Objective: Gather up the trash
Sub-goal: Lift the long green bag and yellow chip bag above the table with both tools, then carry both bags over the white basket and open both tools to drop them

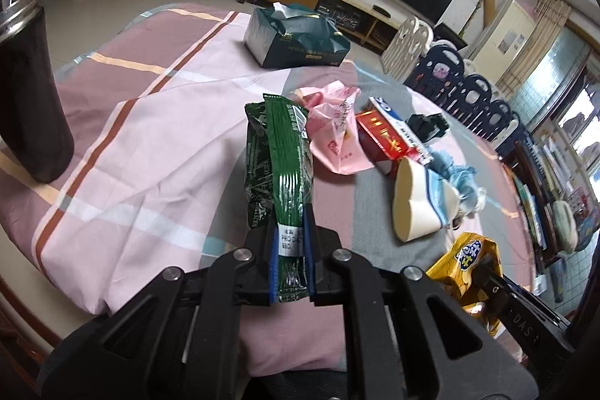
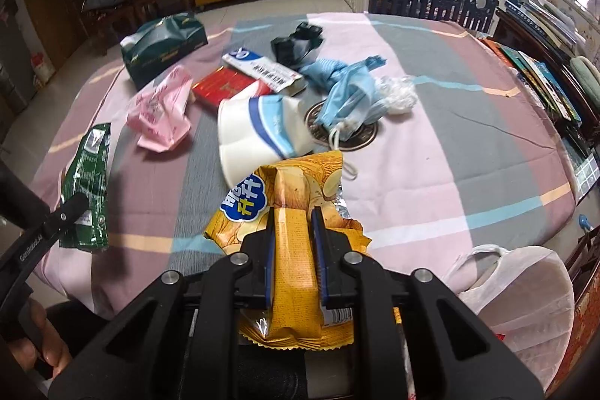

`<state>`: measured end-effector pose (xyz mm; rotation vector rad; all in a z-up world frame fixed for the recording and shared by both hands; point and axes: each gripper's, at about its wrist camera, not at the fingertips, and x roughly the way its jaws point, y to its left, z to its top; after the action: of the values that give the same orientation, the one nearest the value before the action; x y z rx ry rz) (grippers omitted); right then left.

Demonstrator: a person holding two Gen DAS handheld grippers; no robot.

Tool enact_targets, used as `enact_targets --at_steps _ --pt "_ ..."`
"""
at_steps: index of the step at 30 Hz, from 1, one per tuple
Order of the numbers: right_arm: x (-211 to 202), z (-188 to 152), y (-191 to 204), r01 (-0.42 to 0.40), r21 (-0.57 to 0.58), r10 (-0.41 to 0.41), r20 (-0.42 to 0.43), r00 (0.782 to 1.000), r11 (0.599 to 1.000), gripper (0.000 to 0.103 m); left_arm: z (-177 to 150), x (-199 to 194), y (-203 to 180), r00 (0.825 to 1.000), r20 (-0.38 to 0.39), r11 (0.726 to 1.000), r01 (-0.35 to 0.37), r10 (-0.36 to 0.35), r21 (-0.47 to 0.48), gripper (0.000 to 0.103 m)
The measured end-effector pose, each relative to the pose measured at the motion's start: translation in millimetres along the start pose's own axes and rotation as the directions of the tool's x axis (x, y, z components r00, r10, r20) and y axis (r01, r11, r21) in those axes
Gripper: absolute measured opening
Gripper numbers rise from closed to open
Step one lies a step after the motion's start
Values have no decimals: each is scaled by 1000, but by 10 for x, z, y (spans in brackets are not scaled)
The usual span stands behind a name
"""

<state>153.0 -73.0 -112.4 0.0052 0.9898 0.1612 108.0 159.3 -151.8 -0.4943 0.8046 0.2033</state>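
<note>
Round table draped in a pink, grey and mauve striped cloth (image 2: 468, 152), strewn with litter. Far left, in the left wrist view: dark tumbler (image 1: 32, 92) with a metal rim, upright on the cloth. Next, left gripper (image 1: 290, 250), blue pads closed tight on the lower end of a green snack wrapper (image 1: 279, 171), the wrapper rising from the jaws, its upper end above the cloth; same wrapper (image 2: 88, 186) at the left edge of the right wrist view, pinched by that gripper. Behind, toward the far edge: dark green tissue box (image 2: 163, 45), crumpled at the top. Toward the centre: pink plastic bag (image 2: 161, 115), crumpled, lying flat, just beside a red carton (image 2: 225, 87) and a white-and-blue carton (image 2: 262, 68) leaning on it. In front of these: crushed paper cup (image 2: 258, 134), white with blue bands, on its side with the mouth toward the cameras. Centre foreground of the right wrist view: right gripper (image 2: 292, 242), jaws narrowed onto a folded yellow chip bag (image 2: 292, 197), torn foil edge at the bag's right. Further right: blue face mask (image 2: 348, 96), bunched, beside a wad of clear plastic (image 2: 397, 92); small black object (image 2: 296, 42) behind. Lower right: white plastic bag (image 2: 525, 298) at the table edge.
</note>
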Motion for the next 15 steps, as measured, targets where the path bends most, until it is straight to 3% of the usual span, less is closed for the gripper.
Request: enact_targets --at_steps 4,8,15 --pt "-81 42 -134 6 30 -6 7 1000 1000 18 10 -13 43 995 -1 994 95 -95 -49 12" --pt "-280 47 -293 42 19 -43 43 998 999 18 8 -44 21 977 5 975 213 -213 -64 12" --pt "-877 -134 -1142 96 82 -103 92 990 992 18 -108 -131 -412 939 -51 936 344 -341 73 12"
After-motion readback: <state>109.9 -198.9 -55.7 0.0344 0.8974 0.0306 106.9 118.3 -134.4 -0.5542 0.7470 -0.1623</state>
